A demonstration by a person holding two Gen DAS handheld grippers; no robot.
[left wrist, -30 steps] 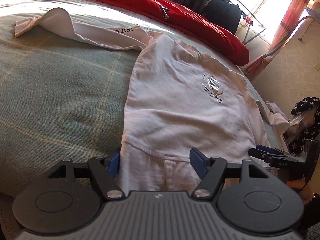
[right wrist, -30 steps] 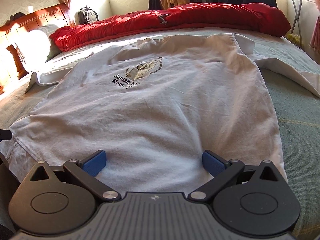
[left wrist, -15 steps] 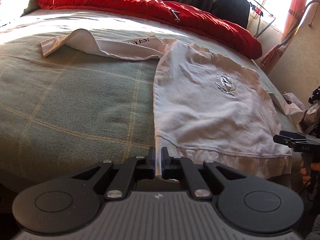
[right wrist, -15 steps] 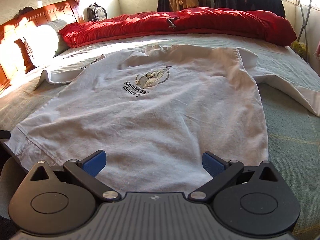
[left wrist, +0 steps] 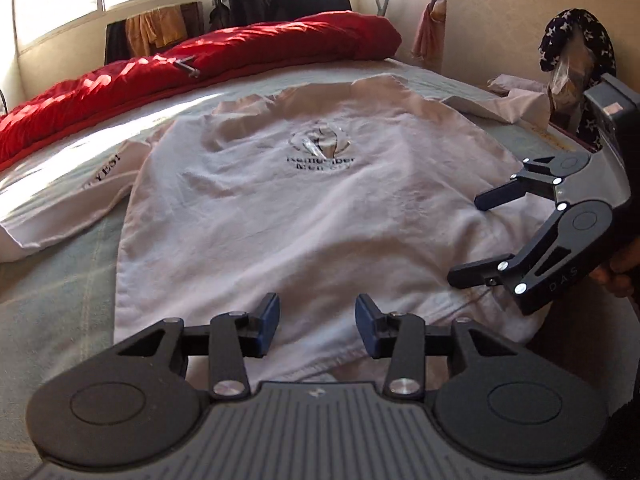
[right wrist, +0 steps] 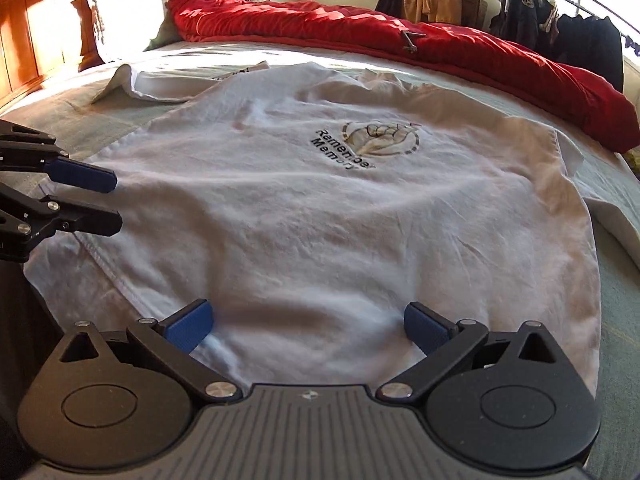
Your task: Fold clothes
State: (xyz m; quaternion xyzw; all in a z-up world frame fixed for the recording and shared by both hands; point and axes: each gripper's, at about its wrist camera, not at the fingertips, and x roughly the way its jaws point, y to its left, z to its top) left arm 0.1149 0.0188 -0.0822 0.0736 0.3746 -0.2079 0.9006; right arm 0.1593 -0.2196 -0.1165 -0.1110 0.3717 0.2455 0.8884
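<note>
So the green bed cover (right wrist: 616,344) has my white long-sleeve shirt (right wrist: 320,220) spread flat, print up, sleeves flung out left and right, hem at the near edge. Red duvet (right wrist: 400,36) is bunched along the far side. My left gripper (left wrist: 316,320) is partly spread over the hem, holding nothing; my right gripper (right wrist: 306,326) gapes wide and empty too. Biggest worry: pinching only the top layer, so the shirt balloons and wrinkles when lifted. Also that hem hanging off could slide.

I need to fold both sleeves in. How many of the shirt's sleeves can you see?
2. One sleeve lies spread toward the pillow side; the other sleeve reaches toward the opposite edge of the bed, its end partly hidden.
</note>
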